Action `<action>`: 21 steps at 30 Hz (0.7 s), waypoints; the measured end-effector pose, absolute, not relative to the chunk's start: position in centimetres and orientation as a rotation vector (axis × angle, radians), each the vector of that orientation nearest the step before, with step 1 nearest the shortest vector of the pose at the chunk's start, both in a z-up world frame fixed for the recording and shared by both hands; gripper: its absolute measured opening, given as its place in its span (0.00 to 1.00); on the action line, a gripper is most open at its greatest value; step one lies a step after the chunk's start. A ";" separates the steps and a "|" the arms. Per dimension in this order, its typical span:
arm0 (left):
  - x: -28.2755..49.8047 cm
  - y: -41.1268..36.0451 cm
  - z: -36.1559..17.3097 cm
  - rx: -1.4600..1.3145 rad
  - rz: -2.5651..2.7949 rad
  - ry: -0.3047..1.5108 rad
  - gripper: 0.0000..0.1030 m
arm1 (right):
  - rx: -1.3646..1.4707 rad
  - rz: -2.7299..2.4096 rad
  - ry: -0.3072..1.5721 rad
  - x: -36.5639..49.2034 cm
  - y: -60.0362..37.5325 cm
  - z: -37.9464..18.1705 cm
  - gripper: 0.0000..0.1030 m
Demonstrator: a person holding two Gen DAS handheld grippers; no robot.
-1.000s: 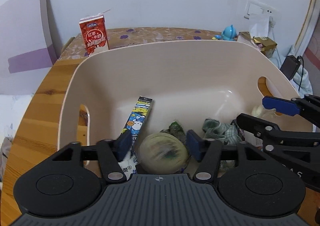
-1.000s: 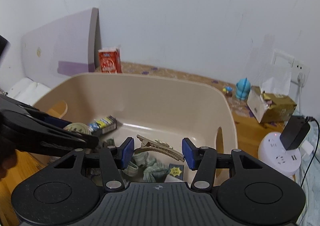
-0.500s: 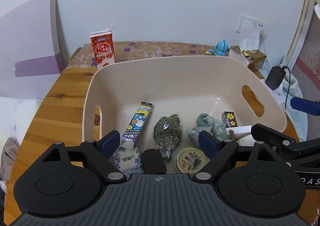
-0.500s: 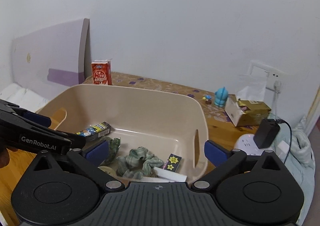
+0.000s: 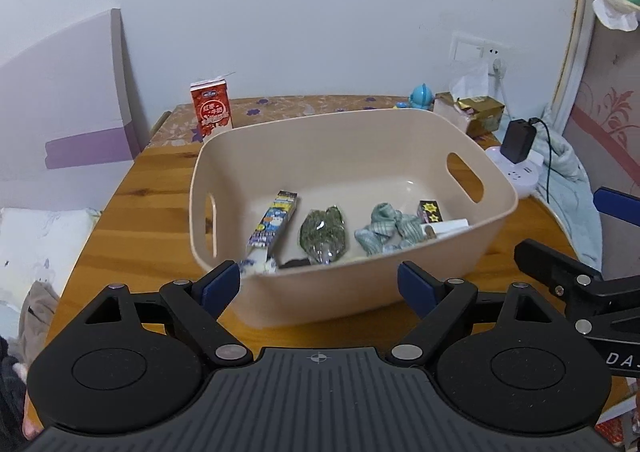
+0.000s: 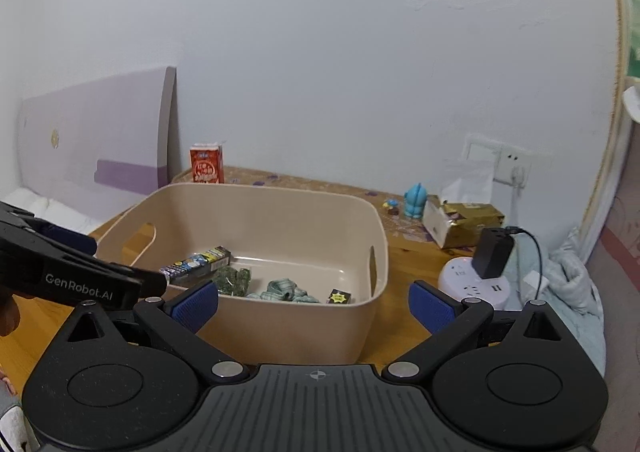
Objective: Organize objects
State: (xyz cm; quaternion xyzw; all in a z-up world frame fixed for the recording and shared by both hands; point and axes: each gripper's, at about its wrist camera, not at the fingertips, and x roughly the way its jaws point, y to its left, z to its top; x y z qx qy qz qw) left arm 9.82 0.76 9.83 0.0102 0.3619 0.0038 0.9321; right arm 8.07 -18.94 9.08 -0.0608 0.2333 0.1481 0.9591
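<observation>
Seen from near-left and near-right, facing the far wall, both close above the same beige bin (image 5: 496, 220) (image 6: 378, 244).

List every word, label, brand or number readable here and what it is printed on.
"GenRobot.AI": on the side of the left claw, seen from the right wrist.
"DAJ", cut off at the frame edge: on the right claw, seen from the left wrist.
Red milk carton: white Chinese characters, too blurred to read.
Long cartoon box in the beige bin: print too small to read.
</observation>
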 end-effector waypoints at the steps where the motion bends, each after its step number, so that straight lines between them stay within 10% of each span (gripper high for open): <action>1: 9.3 0.8 9.9 0.015 0.008 0.739 0.85 | -0.126 0.290 0.468 7.5 -19.0 9.1 1.00; 21: 0.8 -0.4 9.4 0.020 0.000 0.698 0.86 | -0.096 0.312 0.541 0.8 -20.4 7.4 1.00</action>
